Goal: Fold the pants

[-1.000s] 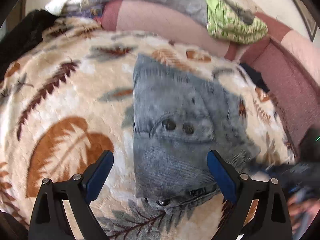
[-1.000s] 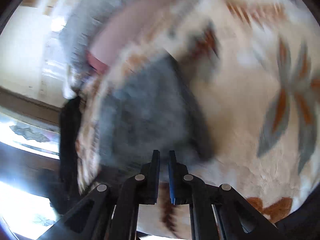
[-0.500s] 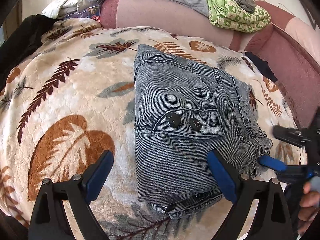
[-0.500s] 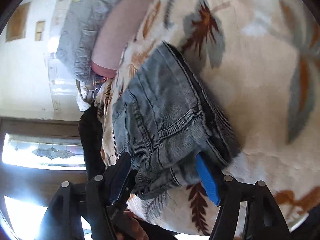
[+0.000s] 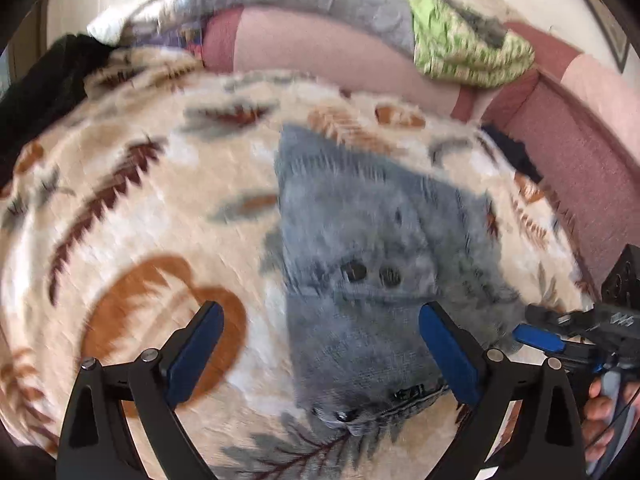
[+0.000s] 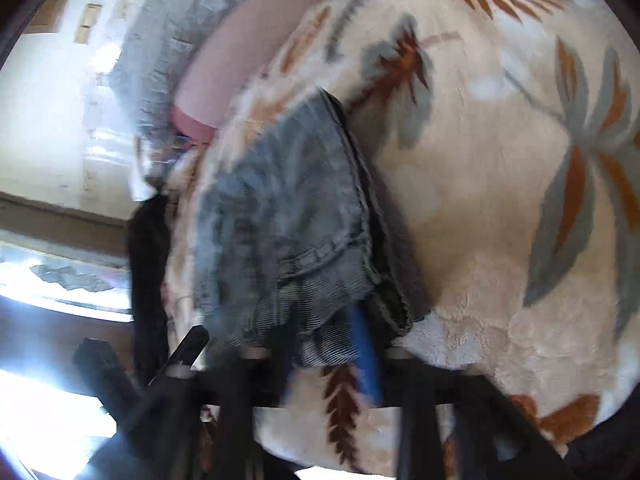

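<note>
The left tool (image 5: 320, 352) hangs tilted downward, its two blue-padded fingers (image 5: 448, 356) spread wide with nothing pressed between them. To its right, the right tool (image 5: 540, 338) reaches in nearly level, carried by a person's hand (image 5: 604, 412) wrapped around its handle. In its own blurred view, the right tool (image 6: 320, 344) has its jaws opening, its blue pad (image 6: 366, 356) clear of any grip.

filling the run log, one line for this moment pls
pants: folded on blanket | left tongs: open, above pants | right tongs: opening at pants corner
</note>
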{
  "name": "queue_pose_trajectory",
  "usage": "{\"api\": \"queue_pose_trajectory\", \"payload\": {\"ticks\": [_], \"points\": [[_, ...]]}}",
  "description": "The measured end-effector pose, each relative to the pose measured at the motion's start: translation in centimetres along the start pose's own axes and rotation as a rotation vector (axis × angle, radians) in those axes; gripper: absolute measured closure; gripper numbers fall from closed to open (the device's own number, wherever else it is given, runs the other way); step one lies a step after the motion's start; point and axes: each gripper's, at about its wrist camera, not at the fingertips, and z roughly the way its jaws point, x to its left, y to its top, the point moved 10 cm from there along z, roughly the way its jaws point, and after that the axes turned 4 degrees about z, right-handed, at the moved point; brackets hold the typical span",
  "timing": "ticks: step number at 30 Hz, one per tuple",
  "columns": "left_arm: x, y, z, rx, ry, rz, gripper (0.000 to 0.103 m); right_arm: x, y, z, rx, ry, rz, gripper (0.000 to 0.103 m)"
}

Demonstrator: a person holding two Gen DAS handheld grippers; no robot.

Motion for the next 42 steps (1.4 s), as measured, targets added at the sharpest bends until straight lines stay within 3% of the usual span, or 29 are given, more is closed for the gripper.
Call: {"api": "queue_pose_trajectory", "payload": {"ticks": [1,4,6,10,12,15,17,18,22,24,25,26,27,28,32,42], "points": [[0.7,0.5,-0.4,-0.010,-0.001,-0.015,0.004,0.1,0.5,-0.8,-0.020,0.000,-0.014,0.035],[2.9,1.3,0.5,0.026,-0.028,-0.076,0.004,0.3,3.4,-2.3,-0.063,-0.017,-0.059,0.030],[3.8,1.3,2.0,0.077,-0.066,-0.123,0.005,0.2,5.0,-0.8,0.001,0.008,-0.066,0.030],[3.0,0.8,4.2,0.149,-0.169,-0.163,0.005,-0.8,5.9,2.8,0.121,-0.024,-0.084,0.030],[2.3,0.6,4.8,0.170,-0.195,-0.165,0.005,-1.7,5.6,4.9,0.163,-0.073,-0.093,0.030],[1.4,0.5,5.7,0.201,-0.255,-0.187,0.005,-1.6,4.9,6.2,0.189,-0.045,-0.105,0.030],[1.0,0.3,6.3,0.230,-0.276,-0.193,0.005,-0.9,4.2,6.5,0.211,-0.033,-0.133,0.042],[0.7,0.2,6.6,0.233,-0.276,-0.189,0.005,-1.0,3.9,6.7,0.216,-0.077,-0.163,0.057],[0.1,0.3,7.1,0.241,-0.255,-0.167,0.007,-1.3,3.9,7.2,0.221,-0.097,-0.168,0.055],[0.0,0.6,7.5,0.242,-0.253,-0.181,0.019,-1.3,3.9,7.3,0.228,-0.078,-0.158,0.054],[-0.3,0.6,7.6,0.251,-0.262,-0.179,0.041,-1.1,4.0,7.3,0.225,-0.081,-0.169,0.059],[-0.7,0.5,7.7,0.266,-0.273,-0.180,0.052,-0.7,3.8,7.0,0.220,-0.084,-0.191,0.067],[-0.7,0.7,7.7,0.264,-0.262,-0.172,0.054,-0.1,3.5,6.7,0.215,-0.088,-0.220,0.078],[-1.0,0.8,7.5,0.258,-0.247,-0.145,0.063,0.5,3.3,6.4,0.205,-0.098,-0.242,0.081],[-2.2,2.0,5.7,0.201,-0.196,-0.034,0.077,3.4,3.3,4.7,0.160,-0.077,-0.290,0.085],[-2.5,9.6,-2.4,-0.038,-0.177,0.089,0.079,14.5,4.7,1.6,0.051,0.015,-0.482,0.085]]}}
